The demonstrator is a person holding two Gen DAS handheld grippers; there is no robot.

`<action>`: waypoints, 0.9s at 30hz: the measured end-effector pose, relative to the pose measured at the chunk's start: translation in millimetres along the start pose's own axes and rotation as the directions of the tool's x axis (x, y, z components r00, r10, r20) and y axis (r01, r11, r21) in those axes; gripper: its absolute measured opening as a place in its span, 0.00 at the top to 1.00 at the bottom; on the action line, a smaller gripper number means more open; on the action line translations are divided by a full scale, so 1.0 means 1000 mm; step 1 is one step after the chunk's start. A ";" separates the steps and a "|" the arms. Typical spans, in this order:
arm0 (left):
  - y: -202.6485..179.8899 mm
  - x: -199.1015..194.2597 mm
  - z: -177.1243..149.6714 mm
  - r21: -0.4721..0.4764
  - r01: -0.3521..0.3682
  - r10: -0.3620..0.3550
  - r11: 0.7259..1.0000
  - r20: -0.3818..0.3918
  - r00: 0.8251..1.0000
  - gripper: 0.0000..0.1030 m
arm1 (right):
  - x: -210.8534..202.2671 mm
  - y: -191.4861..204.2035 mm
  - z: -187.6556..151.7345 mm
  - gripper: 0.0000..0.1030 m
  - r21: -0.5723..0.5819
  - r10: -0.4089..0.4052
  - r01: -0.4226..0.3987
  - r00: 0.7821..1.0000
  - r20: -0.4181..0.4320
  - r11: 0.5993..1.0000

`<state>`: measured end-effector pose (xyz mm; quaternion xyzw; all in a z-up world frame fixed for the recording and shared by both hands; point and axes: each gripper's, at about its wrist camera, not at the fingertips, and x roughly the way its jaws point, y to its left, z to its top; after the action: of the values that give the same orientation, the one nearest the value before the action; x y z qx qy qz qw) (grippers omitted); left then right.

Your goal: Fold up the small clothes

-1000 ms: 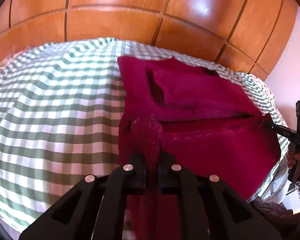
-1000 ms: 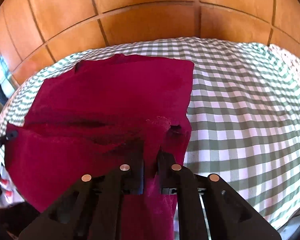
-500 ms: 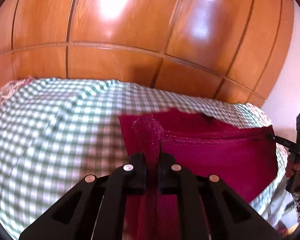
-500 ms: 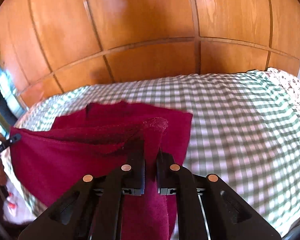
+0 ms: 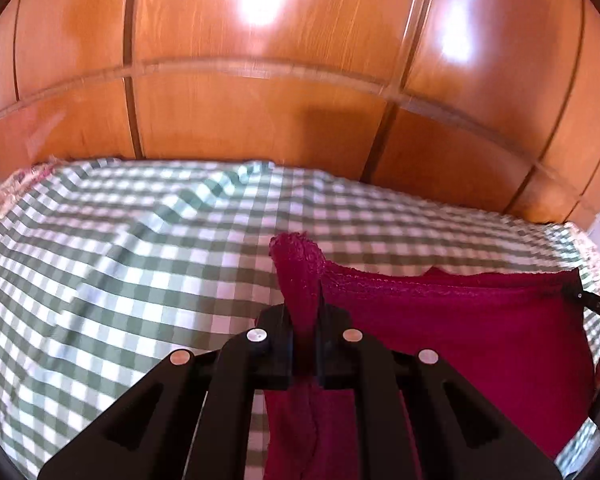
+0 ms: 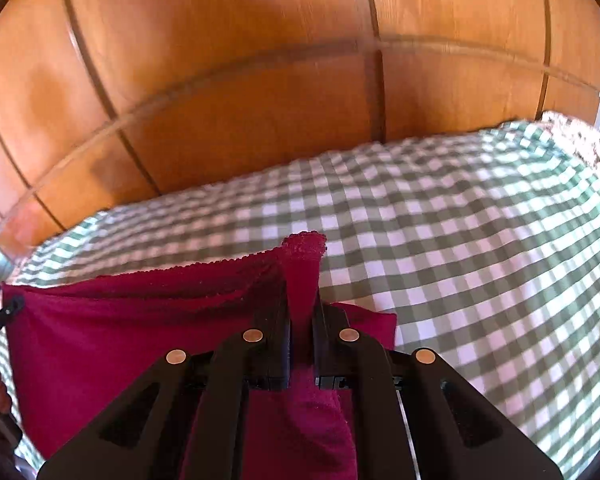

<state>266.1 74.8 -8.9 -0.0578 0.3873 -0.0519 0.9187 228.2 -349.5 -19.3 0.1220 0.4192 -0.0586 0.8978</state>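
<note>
A crimson knit garment (image 5: 452, 328) is held up by its hem over a bed with a green-and-white checked cloth (image 5: 120, 264). My left gripper (image 5: 303, 312) is shut on the garment's left corner, which pokes up between the fingers. My right gripper (image 6: 301, 312) is shut on the right corner of the same garment (image 6: 132, 320). The hem stretches taut between the two grippers. The lifted part hides most of the garment lying beneath; only a small bit shows in the right wrist view. The other gripper shows at each view's edge: the right one (image 5: 592, 300), the left one (image 6: 4, 316).
A glossy wooden panelled wall (image 5: 260, 80) stands right behind the bed. The checked cloth (image 6: 480, 260) spreads out to both sides of the garment. A floral patterned fabric (image 6: 588, 140) lies at the bed's far right edge.
Both grippers have lifted the garment's hem and carried it forward toward the wall. The flat garment, seen before, is now mostly hidden behind the lifted part.
</note>
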 end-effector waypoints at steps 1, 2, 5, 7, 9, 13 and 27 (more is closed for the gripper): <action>-0.001 0.009 -0.001 0.002 -0.016 0.016 1.000 -0.019 1.000 0.94 | 0.010 0.000 -0.001 0.94 -0.004 -0.016 0.016 1.000 -0.018 1.000; -0.002 0.023 -0.004 0.009 -0.038 0.038 0.999 -0.050 0.998 0.94 | 0.022 -0.001 -0.005 0.94 -0.001 -0.026 0.026 0.998 -0.049 1.000; -0.004 0.043 -0.012 0.027 -0.077 0.080 0.997 -0.094 0.992 0.86 | 0.039 -0.003 -0.016 0.94 -0.001 -0.048 0.048 0.996 -0.072 0.999; -0.004 0.043 -0.012 0.016 -0.075 0.077 0.997 -0.097 0.992 0.86 | 0.039 0.000 -0.018 0.93 -0.015 -0.065 0.065 0.996 -0.058 0.998; -0.001 0.032 -0.010 -0.014 -0.070 0.068 0.997 -0.085 0.994 0.79 | 0.035 0.005 -0.017 0.87 -0.042 -0.079 0.077 0.995 -0.055 0.996; 0.007 -0.007 -0.015 -0.059 -0.075 0.075 0.995 -0.010 0.997 0.65 | 0.004 0.021 -0.014 0.38 -0.094 -0.132 0.136 0.990 0.056 0.986; -0.023 -0.047 -0.070 0.068 -0.050 0.049 0.996 0.019 0.999 0.64 | 0.031 0.156 -0.035 0.56 -0.345 0.093 -0.110 0.994 -0.064 0.932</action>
<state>182.2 54.3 -21.0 -0.0171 0.3785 -0.0419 0.9245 254.7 -189.9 -38.4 -0.0159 0.4370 0.0658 0.8969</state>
